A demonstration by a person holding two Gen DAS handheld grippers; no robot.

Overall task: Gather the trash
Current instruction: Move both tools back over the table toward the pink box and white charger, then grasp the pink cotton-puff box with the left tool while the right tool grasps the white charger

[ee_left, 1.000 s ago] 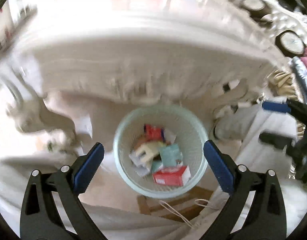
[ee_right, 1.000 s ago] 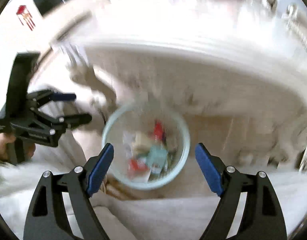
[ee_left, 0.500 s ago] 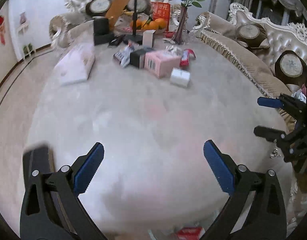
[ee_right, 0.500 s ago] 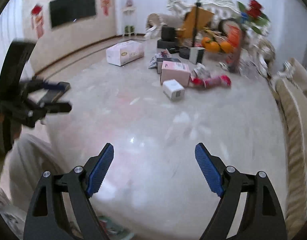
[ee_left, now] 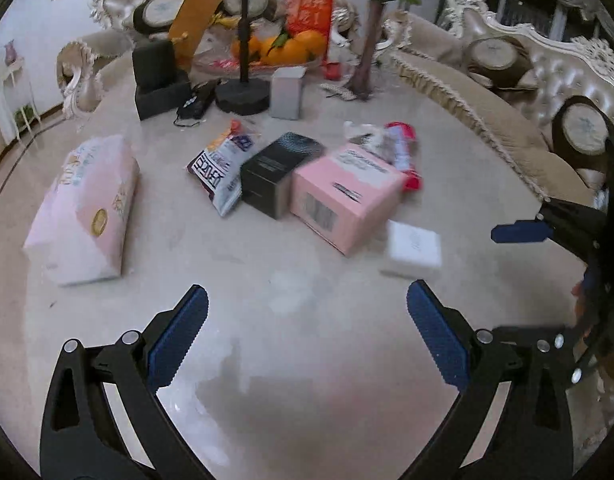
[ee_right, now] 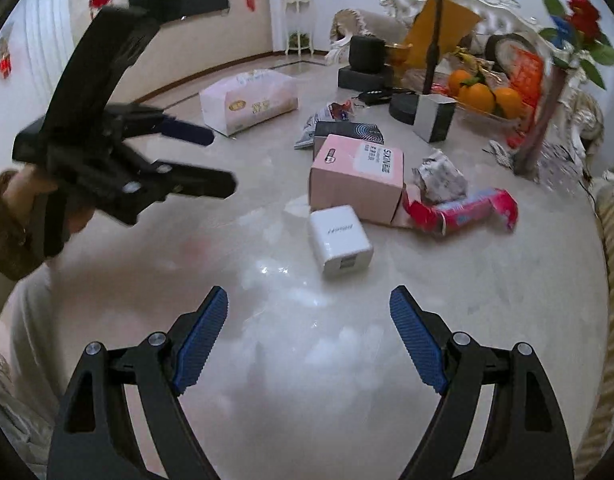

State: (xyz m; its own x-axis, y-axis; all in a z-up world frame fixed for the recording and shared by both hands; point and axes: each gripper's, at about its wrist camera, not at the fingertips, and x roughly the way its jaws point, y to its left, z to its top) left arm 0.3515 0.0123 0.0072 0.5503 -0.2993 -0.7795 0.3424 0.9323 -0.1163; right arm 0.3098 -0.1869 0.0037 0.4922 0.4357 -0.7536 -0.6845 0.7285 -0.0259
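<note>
Marble table [ee_right: 291, 380] carries scattered trash; left gripper [ee_left: 307, 312] and right gripper [ee_right: 309, 312] hover empty, jaws wide (presumably readied), nearest the white box [ee_right: 339, 242].

A small white box [ee_right: 339, 242] is seen lying flat on the glossy tabletop, printed side up, just beside the pink carton [ee_right: 357, 178]; behind the carton a black box [ee_left: 281, 172] is set, with a crumpled snack bag [ee_left: 223, 164] touching it; a crushed red wrapper [ee_right: 465, 212] and crumpled grey paper [ee_right: 441, 178] are found beside the carton's other flank.
</note>
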